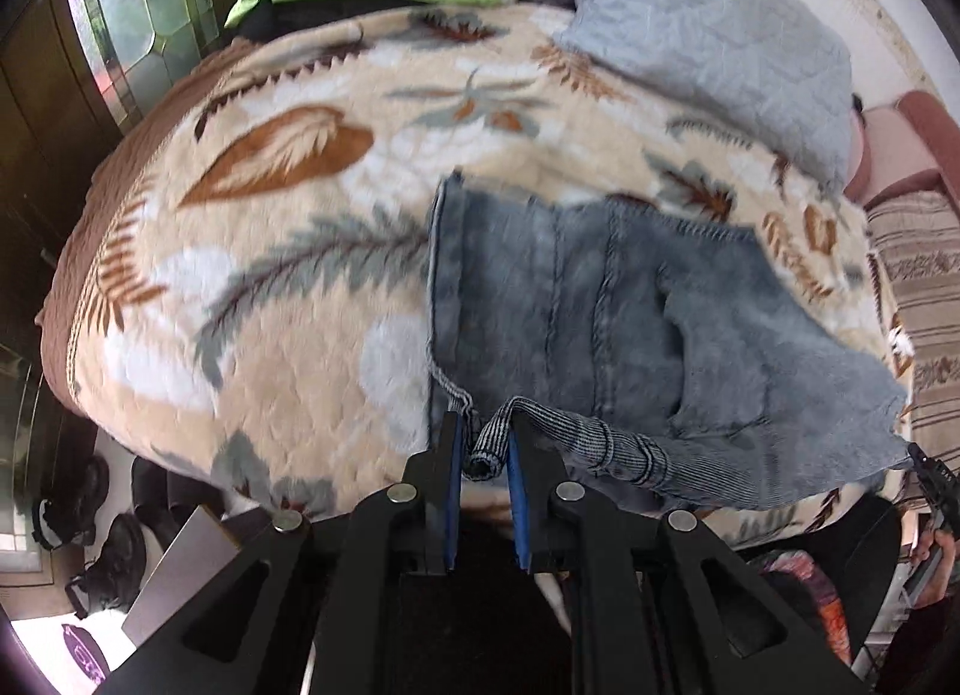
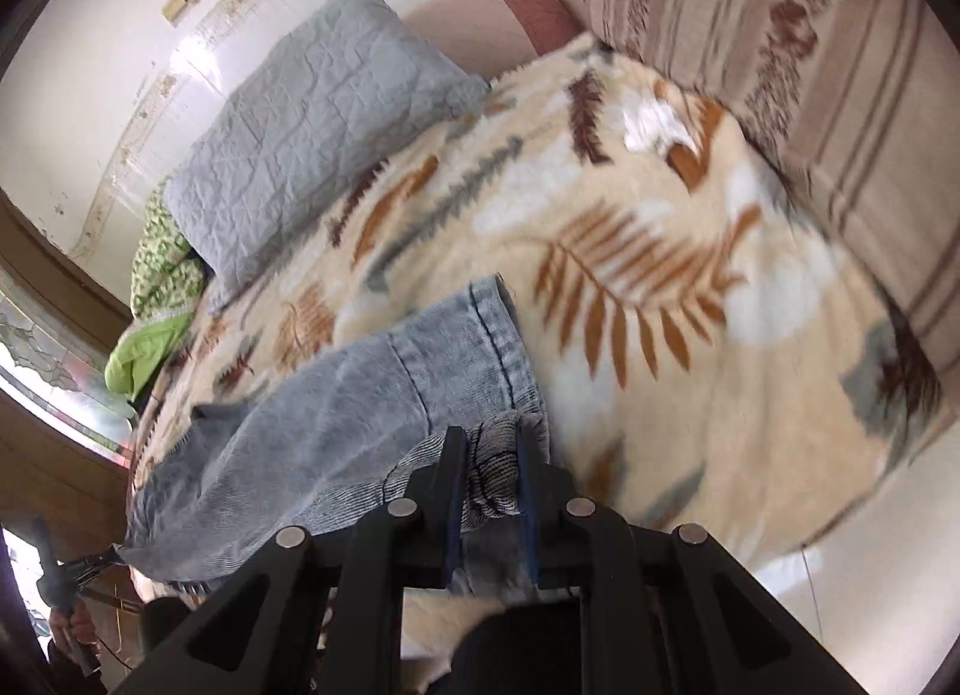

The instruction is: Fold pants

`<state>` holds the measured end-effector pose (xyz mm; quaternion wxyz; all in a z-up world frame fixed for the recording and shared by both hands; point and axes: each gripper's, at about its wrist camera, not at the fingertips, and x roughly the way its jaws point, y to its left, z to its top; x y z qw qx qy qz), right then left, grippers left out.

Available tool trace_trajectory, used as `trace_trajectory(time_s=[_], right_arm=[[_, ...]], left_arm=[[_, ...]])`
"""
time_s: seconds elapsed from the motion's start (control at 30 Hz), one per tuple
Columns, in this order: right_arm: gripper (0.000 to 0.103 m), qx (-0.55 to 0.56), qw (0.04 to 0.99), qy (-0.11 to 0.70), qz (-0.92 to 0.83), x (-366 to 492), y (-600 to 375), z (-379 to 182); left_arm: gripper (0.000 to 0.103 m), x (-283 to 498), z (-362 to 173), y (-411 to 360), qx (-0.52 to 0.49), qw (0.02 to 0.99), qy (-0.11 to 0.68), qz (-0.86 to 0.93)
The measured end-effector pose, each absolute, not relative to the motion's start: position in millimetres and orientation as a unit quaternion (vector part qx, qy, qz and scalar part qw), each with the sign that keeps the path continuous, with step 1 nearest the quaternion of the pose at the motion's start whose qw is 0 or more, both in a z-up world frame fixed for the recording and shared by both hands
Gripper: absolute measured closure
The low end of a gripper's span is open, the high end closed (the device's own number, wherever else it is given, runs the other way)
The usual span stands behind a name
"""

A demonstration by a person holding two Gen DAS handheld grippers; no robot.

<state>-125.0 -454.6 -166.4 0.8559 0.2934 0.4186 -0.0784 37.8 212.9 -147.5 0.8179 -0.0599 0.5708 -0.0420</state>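
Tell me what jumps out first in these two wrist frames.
The faded blue denim pants lie part-folded on the cream leaf-print fleece blanket. Each gripper pinches the ribbed grey waistband at the near edge: the left gripper and the right gripper, jaws closed on cloth. A quilted pale-blue pillow sits at the far side by the wall.

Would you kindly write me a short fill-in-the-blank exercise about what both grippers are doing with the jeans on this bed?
1. The left gripper and right gripper each pinch the ribbed ____ of the jeans.
2. The jeans lie on a blanket printed with ____.
3. The pillow near the wall is pale ____.

Missing words: waistband; leaves; blue
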Motion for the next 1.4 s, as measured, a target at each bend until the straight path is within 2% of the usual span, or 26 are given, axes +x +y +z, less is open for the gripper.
trace_trajectory(time_s=[0.03,0.1,0.17,0.23,0.4,0.57,0.73,0.9,1.0,1.17,1.27,1.4], right_arm=[[0.086,0.289,0.848,0.436,-0.082,-126,-454,-173],[0.083,0.274,0.837,0.464,-0.094,-127,-453,-181],[0.082,0.279,0.827,0.479,-0.091,-129,-456,-182],[0.082,0.269,0.821,0.492,-0.11,-132,-462,-175],[0.082,0.244,0.845,0.455,-0.136,-137,-463,-145],[0.082,0.241,0.854,0.458,-0.061,-100,-423,-144],[0.082,0.214,0.841,0.495,-0.036,-58,-384,-171],[0.083,0.199,0.802,0.56,-0.066,-54,-381,-209],[0.083,0.226,0.787,0.57,-0.068,-65,-391,-214],[0.081,0.189,0.815,0.543,-0.064,-53,-373,-176],[0.081,0.195,0.832,0.519,0.02,-23,-329,-155],[0.081,0.173,0.823,0.531,0.103,31,-249,-160]], left_arm=[[0.082,37,-153,214,-0.05,0.815,0.577,-0.027],[0.081,34,-156,217,-0.035,0.814,0.58,-0.006],[0.071,29,-150,220,-0.03,0.817,0.576,-0.001],[0.068,22,-136,221,-0.003,0.833,0.553,0.026],[0.066,15,-100,201,0.054,0.87,0.489,0.042],[0.053,9,-93,134,0.083,0.884,0.458,-0.049],[0.053,19,-143,68,0.152,0.853,0.491,-0.096],[0.049,45,-198,70,0.116,0.796,0.591,-0.053],[0.047,52,-198,78,0.09,0.799,0.592,-0.053],[0.046,65,-195,77,0.092,0.816,0.57,-0.031],[0.046,63,-191,78,0.079,0.819,0.568,-0.025],[0.046,41,-168,86,0.074,0.836,0.544,-0.018]])
